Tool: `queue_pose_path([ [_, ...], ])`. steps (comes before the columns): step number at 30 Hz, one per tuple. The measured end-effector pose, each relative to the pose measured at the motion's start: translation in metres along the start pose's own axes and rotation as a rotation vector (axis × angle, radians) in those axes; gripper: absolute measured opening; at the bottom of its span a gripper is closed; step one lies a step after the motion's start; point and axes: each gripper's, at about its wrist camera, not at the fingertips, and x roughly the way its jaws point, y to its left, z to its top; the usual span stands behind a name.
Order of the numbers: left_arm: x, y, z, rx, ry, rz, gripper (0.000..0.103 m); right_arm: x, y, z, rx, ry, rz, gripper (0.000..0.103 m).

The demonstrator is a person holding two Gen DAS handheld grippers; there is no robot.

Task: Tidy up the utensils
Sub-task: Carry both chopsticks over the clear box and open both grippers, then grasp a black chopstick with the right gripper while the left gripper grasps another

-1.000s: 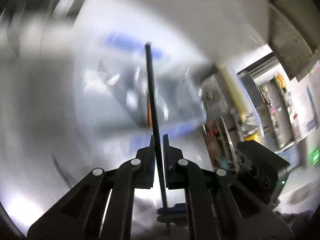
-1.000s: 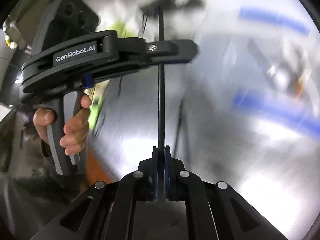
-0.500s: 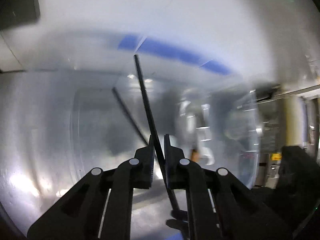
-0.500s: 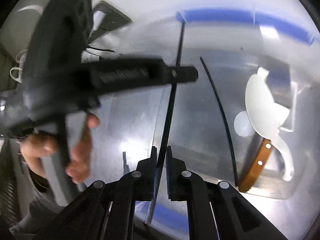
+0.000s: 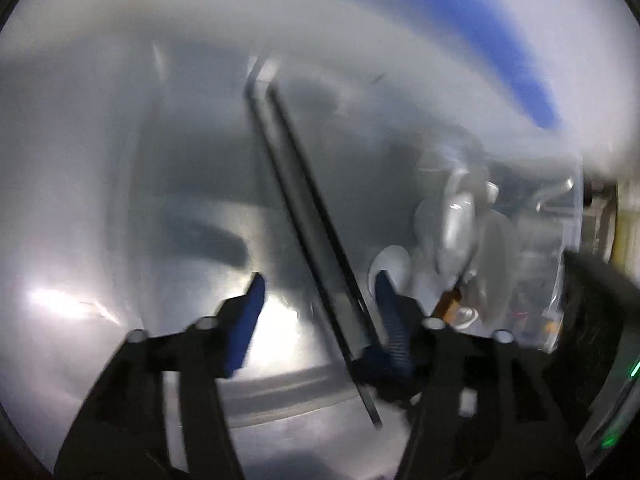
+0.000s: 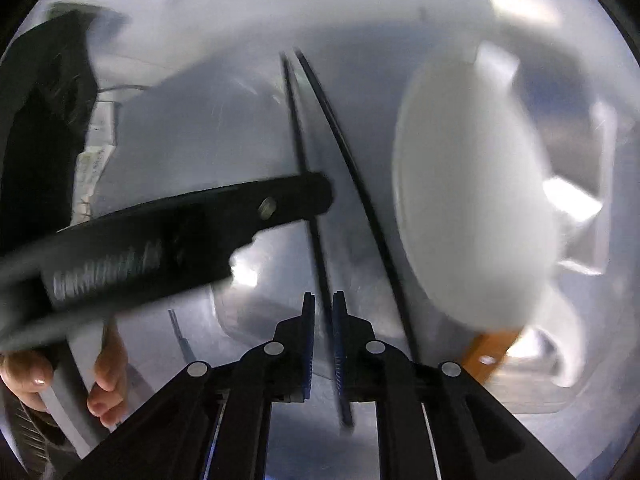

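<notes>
Two black chopsticks lie side by side over a clear plastic tray compartment. In the left wrist view my left gripper (image 5: 318,288) is open, its jaws well apart, and the chopsticks (image 5: 308,224) run between them. In the right wrist view my right gripper (image 6: 323,306) is nearly shut around one black chopstick (image 6: 310,216), with the second chopstick (image 6: 360,184) just to its right. The left gripper's finger (image 6: 192,232) crosses that view from the left, over the chopstick. The frames are motion-blurred.
The clear tray (image 6: 256,320) has a blue-edged rim (image 5: 500,40). A white ladle or spoon (image 6: 472,208) with a brown wooden handle (image 6: 488,348) lies in the compartment to the right. Metal spoons (image 5: 456,224) lie at the right in the left wrist view.
Both grippers have dropped closer to the tray. My left gripper has opened and let go of the chopstick. The held chopstick now lies beside the second one.
</notes>
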Motion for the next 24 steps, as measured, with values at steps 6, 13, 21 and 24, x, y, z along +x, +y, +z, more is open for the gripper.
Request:
queue_pose_path([
  [6,-0.137,-0.035,-0.079,0.262,-0.315,-0.109,0.095,-0.098,0.068,-0.09,-0.243,-0.309,-0.078,0.054],
  [13,-0.186,0.049,-0.2,0.248,-0.423,0.197,0.095,-0.052,0.142,-0.24,-0.495,-0.278,-0.077,0.077],
  [21,-0.112,0.153,-0.279,0.059,-0.141,0.631,0.095,0.102,0.145,-0.284,-0.429,0.05,-0.168,0.067],
  [24,-0.115,0.163,-0.29,-0.012,-0.175,0.433,0.095,0.117,0.148,-0.283,-0.42,0.08,-0.239,0.047],
])
